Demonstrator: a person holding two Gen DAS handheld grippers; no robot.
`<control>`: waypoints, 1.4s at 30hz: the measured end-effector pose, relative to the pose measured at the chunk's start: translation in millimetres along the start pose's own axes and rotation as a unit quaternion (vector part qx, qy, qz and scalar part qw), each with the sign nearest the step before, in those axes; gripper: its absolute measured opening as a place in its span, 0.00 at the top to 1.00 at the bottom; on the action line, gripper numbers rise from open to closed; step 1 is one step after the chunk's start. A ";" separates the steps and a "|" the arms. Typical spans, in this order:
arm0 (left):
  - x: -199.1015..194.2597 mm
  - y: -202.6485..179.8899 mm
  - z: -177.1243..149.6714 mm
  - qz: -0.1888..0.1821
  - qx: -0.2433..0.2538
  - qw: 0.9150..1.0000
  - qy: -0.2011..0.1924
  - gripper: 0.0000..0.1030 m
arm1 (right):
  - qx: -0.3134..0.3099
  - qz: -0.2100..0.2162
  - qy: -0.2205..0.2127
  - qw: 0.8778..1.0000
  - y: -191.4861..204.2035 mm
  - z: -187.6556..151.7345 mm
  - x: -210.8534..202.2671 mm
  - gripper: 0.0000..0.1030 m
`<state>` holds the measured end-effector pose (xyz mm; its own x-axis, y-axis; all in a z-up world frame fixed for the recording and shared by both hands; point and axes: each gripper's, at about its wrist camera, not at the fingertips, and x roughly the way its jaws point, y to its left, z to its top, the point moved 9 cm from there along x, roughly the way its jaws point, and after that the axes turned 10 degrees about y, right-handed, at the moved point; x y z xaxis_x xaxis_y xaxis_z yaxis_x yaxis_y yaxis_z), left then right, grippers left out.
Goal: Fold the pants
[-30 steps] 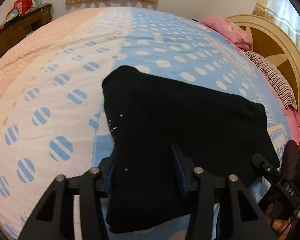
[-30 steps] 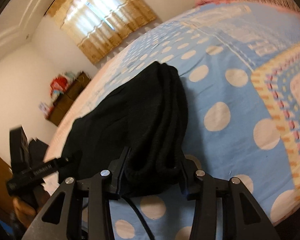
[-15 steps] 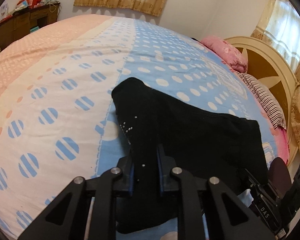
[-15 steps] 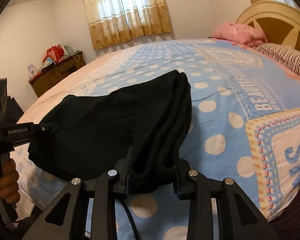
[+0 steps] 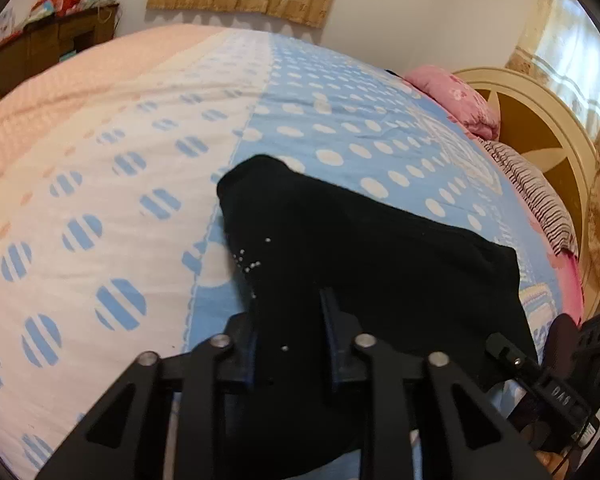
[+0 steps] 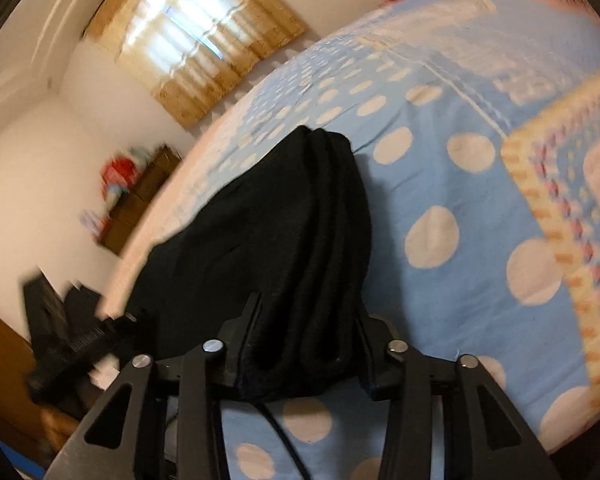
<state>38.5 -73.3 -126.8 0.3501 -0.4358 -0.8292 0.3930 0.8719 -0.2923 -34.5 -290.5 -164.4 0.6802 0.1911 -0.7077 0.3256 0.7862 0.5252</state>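
Black pants (image 5: 380, 248) lie folded on the dotted bed cover (image 5: 100, 200), with small white specks near their left edge. My left gripper (image 5: 290, 308) pinches the near left part of the cloth. Its jaws are opening slightly and fabric fills the narrow gap. In the right wrist view the pants (image 6: 284, 216) show as a thick stack of rolled layers. My right gripper (image 6: 306, 308) is clamped around the near end of that stack, and its jaws are opening a little. Each view shows the other gripper at its edge: the right gripper (image 5: 540, 380), the left gripper (image 6: 80, 340).
A pink pillow (image 5: 456, 96) and a striped pillow (image 5: 532, 184) rest against the cream headboard (image 5: 540, 128) at the right. A wooden cabinet (image 5: 48, 48) with clutter stands by the far wall. The blue-and-white bed cover (image 6: 460, 160) stretches wide beyond the pants.
The left jaws went from wide apart to pinched on the pants edge, then eased a little. The right gripper kept the folded stack while its view swung and tilted.
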 end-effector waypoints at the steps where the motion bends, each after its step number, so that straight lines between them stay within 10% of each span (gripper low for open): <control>1: -1.2 0.5 0.5 0.002 0.001 1.000 0.000 0.80 | -0.028 -0.026 0.000 0.999 6.7 -0.8 0.2 0.65; 8: -24.7 -0.8 11.0 0.025 0.022 0.999 -0.030 0.85 | -0.165 -0.124 -0.052 0.977 59.8 6.4 -24.7 0.68; 22: -91.1 100.3 36.4 0.116 -0.054 0.986 -0.110 0.85 | -0.307 -0.059 -0.086 0.946 199.4 19.4 -2.8 0.68; 34: -165.0 228.6 62.8 0.247 -0.133 0.945 -0.170 0.85 | -0.418 0.040 -0.079 0.904 343.9 27.8 75.1 0.68; 42: -146.0 291.9 78.5 0.312 -0.157 0.924 -0.154 0.85 | -0.448 0.043 -0.063 0.891 398.7 26.3 159.2 0.68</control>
<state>168.8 227.2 -53.7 0.6691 0.1722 -0.7230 -0.2163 0.9758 0.0322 220.8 37.9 -55.2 0.7639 0.2501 -0.5948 -0.3475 0.9362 -0.0526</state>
